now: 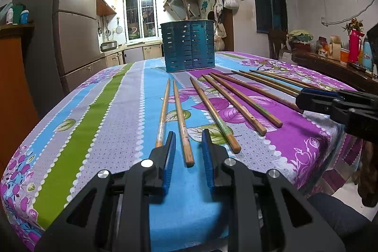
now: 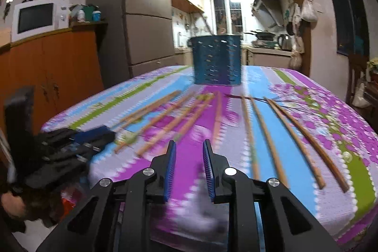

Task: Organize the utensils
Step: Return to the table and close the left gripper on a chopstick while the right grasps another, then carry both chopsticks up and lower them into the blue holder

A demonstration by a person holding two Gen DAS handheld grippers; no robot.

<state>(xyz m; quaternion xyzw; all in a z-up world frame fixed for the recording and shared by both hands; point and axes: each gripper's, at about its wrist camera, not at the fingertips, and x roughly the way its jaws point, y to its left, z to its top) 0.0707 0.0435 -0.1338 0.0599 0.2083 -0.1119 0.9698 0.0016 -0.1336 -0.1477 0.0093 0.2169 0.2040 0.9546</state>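
Wooden chopsticks (image 1: 183, 119) lie fanned before the blue holder (image 1: 188, 46). My left claw (image 1: 188, 148) straddles one, pads apart; only the right view, blurred, shows my right claw (image 2: 189, 158) empty.

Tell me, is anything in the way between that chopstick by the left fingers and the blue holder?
Nothing visible. The chopstick lies between the open left fingers, which do not press it. Between it and the blue holder there is only bare tablecloth; the other chopsticks lie off to the sides.

Motion blur smears the chopsticks (image 2: 165, 119) and holder (image 2: 216, 59)
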